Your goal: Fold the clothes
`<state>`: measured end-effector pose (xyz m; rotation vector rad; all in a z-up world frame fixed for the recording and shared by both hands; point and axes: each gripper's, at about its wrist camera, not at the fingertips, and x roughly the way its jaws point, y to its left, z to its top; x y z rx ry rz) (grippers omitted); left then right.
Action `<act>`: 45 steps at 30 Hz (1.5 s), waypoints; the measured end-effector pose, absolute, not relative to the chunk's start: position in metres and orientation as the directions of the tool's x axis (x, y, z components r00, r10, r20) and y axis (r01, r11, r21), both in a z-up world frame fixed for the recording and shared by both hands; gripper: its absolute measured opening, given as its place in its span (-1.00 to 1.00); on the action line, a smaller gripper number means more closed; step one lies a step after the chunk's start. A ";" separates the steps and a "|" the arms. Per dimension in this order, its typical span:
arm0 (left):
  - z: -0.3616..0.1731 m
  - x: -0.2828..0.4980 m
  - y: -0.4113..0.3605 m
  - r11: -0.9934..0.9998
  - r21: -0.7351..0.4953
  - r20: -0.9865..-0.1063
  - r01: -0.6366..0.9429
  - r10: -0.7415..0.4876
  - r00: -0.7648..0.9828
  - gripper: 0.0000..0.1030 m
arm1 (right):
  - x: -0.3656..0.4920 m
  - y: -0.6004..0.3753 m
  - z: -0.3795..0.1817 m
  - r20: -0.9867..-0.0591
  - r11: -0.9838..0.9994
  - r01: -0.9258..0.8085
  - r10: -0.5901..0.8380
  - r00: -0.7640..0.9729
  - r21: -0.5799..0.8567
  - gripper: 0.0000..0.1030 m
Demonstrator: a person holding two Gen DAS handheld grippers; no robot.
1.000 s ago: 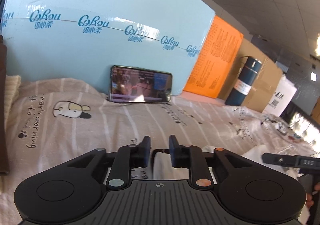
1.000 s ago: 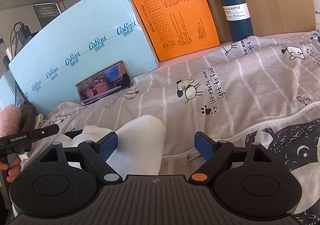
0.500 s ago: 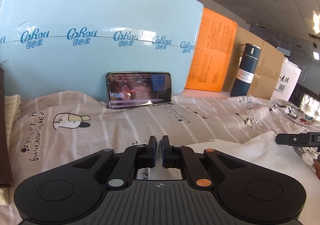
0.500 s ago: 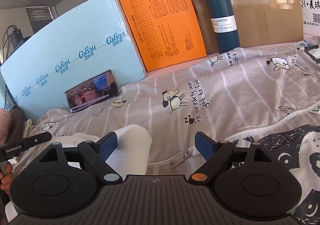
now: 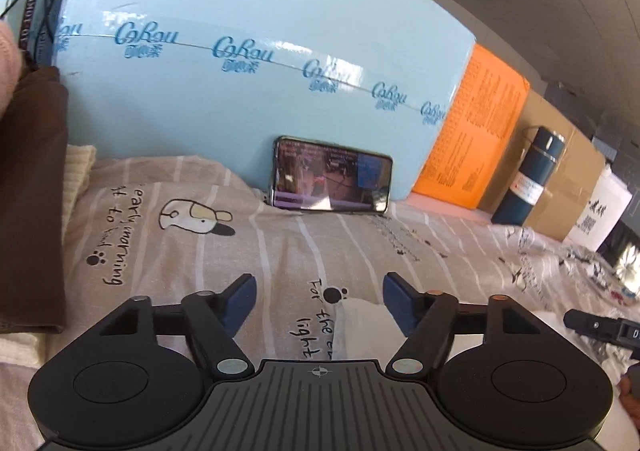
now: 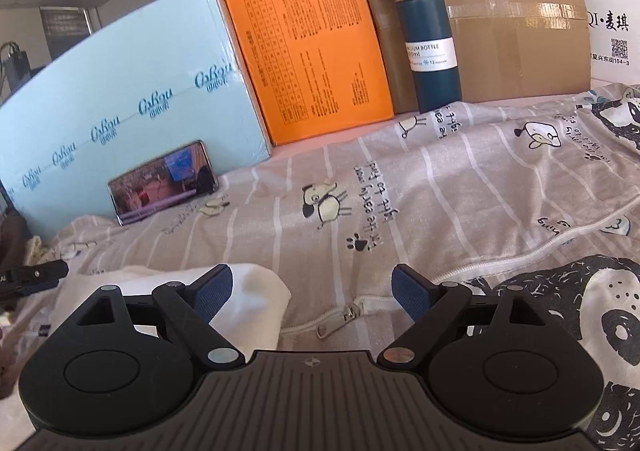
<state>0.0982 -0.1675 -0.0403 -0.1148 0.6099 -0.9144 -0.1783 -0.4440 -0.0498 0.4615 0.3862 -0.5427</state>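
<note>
White garment — lain low and left of the right gripper, right of the left gripper; both spread apart, nothing held.

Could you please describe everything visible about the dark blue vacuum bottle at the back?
The vacuum bottle is a tall dark blue cylinder with a matching cap, a side carry loop and a white label reading "VACUUM BOTTLE". It stands upright against the taped cardboard box, right of the orange panel, its base behind the printed bedsheet.
</note>
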 end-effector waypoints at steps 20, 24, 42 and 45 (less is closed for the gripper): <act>-0.034 0.003 -0.053 0.411 -0.693 -0.400 0.592 -0.903 0.158 0.93 | -0.171 -0.453 -0.064 -0.427 0.732 0.318 -0.041 0.903 0.603 0.83; -0.042 -0.023 -0.058 0.394 -0.674 -0.460 0.625 -0.886 0.062 0.93 | -0.171 -0.454 -0.064 -0.422 0.725 0.309 -0.029 0.906 0.615 0.85; -0.065 -0.026 -0.121 0.391 -0.697 -0.421 0.601 -0.902 0.099 0.93 | -0.168 -0.452 -0.066 -0.422 0.711 0.275 0.034 0.906 0.648 0.70; -0.066 -0.024 -0.130 0.424 -0.685 -0.427 0.592 -0.892 0.145 0.45 | -0.167 -0.451 -0.066 -0.429 0.715 0.280 0.031 0.903 0.641 0.04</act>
